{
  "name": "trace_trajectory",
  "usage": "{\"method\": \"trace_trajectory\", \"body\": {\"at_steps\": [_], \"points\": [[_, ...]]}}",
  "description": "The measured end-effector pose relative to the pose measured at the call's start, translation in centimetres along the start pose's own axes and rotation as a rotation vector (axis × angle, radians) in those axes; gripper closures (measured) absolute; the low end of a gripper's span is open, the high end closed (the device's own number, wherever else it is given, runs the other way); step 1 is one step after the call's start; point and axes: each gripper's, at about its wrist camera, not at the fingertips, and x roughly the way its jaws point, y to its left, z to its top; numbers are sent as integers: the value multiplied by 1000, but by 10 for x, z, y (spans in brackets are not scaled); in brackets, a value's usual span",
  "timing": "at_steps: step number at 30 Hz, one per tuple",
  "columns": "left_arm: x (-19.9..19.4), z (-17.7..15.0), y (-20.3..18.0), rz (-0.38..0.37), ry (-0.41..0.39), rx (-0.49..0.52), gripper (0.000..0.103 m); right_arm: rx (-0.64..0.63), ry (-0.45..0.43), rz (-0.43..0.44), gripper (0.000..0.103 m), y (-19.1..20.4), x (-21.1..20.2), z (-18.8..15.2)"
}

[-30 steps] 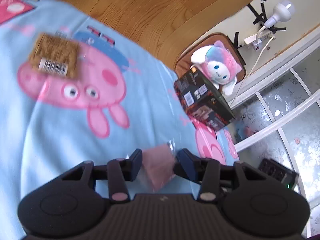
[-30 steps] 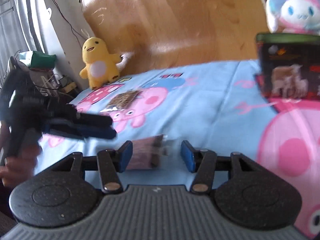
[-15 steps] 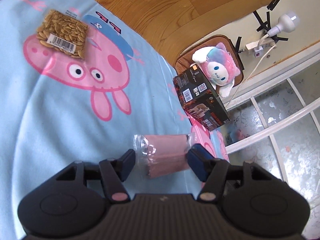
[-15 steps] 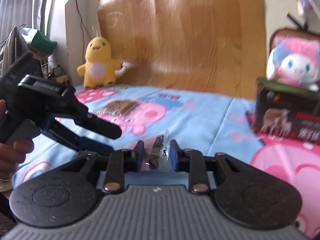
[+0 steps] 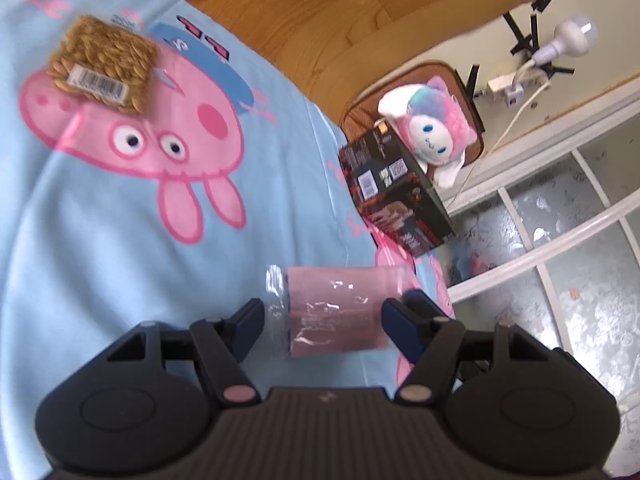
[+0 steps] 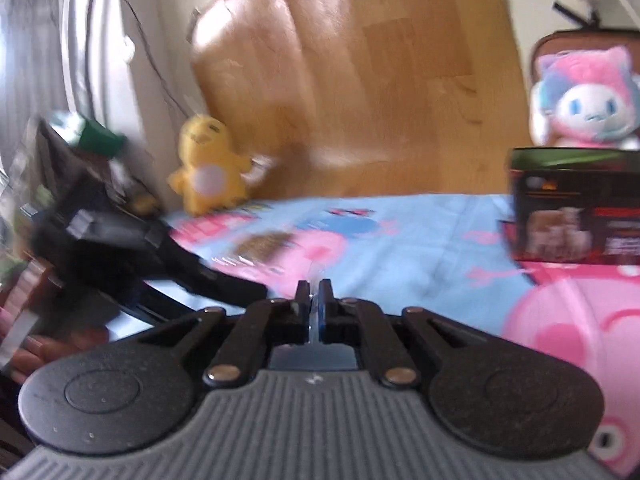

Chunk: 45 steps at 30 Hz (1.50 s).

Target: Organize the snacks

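A pink snack in a clear wrapper point(image 5: 336, 308) hangs between the wide-open fingers of my left gripper point(image 5: 322, 318), touching neither, above the blue cartoon-pig sheet point(image 5: 100, 220). Another gripper's tip point(image 5: 416, 300) shows at its right end. My right gripper point(image 6: 314, 296) is shut on the wrapper's thin clear edge point(image 6: 314, 280). A packet of sunflower seeds point(image 5: 102, 64) lies flat on the sheet far left; it also shows in the right wrist view point(image 6: 264, 244). A dark snack box point(image 5: 396, 192) stands at the sheet's far edge, also in the right view point(image 6: 576, 208).
A pink-and-white plush point(image 5: 428, 128) sits behind the box. A yellow duck plush point(image 6: 208, 168) stands at the sheet's far left corner. Wood floor point(image 5: 320, 12) lies beyond the sheet. The left gripper body and hand point(image 6: 112, 256) fill the left of the right view.
My right gripper has closed fully onto the wrapper's edge. My left gripper has opened wider and let the pink snack go. Both views are blurred by motion.
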Motion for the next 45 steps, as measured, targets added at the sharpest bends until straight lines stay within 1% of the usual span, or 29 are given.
{"method": "trace_trajectory", "body": {"at_steps": [3,5,6,7,8,10,11,14,15,16,18,21,23,25,27,28,29,30,32,33,34,36,38,40,41,42,45], "points": [[-29,8,5,-10,-74,-5,37,4,19,92,96,17,13,3],[-51,11,10,39,-135,-11,37,-5,35,145,92,29,24,6],[-60,11,14,64,-157,-21,37,-12,51,168,88,36,31,6],[-68,10,21,88,-176,-38,37,-21,68,187,85,43,38,6],[-76,8,28,98,-195,-61,37,-35,91,208,84,51,44,4],[-90,5,44,69,-218,-123,37,-67,160,253,84,65,54,-3],[-95,2,49,73,-231,-141,37,-85,176,262,84,70,55,-6],[-103,-4,59,93,-238,-161,37,-117,167,229,79,72,48,-10],[-103,-6,61,89,-234,-167,37,-113,160,209,71,68,45,-9],[-104,-7,63,82,-229,-169,37,-110,159,189,60,63,42,-9],[-104,-10,64,62,-221,-166,37,-122,175,146,49,55,39,-12],[-97,-12,59,26,-186,-157,37,-163,216,99,49,51,43,-16],[-92,-13,55,18,-164,-148,37,-194,234,85,45,53,48,-17],[-83,-15,52,-6,-144,-151,34,-224,253,69,33,59,56,-20],[-72,-18,47,-9,-121,-131,34,-259,303,50,30,65,67,-26],[-67,-20,41,10,-120,-99,34,-296,290,42,30,71,66,-29],[-61,-21,36,16,-105,-77,34,-331,293,33,30,76,66,-32],[-56,-22,32,18,-101,-62,35,-353,294,29,33,79,67,-34],[-44,-21,29,-3,-72,-59,50,-354,288,43,42,80,65,-34],[-40,-20,28,-11,-66,-60,55,-351,284,45,46,79,64,-34],[-35,-19,28,-40,-44,-71,61,-345,279,36,54,77,63,-34],[-30,-18,25,-42,-47,-71,61,-306,269,30,59,72,61,-32],[-26,-14,18,-33,-45,-50,62,-232,258,46,62,62,59,-28],[-22,-7,10,-46,-36,-47,62,-167,233,35,72,52,56,-24],[-19,-3,4,-45,-31,-33,59,-149,219,34,73,49,54,-21],[-15,3,-4,-42,-23,-10,59,-129,202,32,73,45,50,-18],[3,22,-33,-50,0,72,59,-117,123,-43,73,34,37,-5]]}}
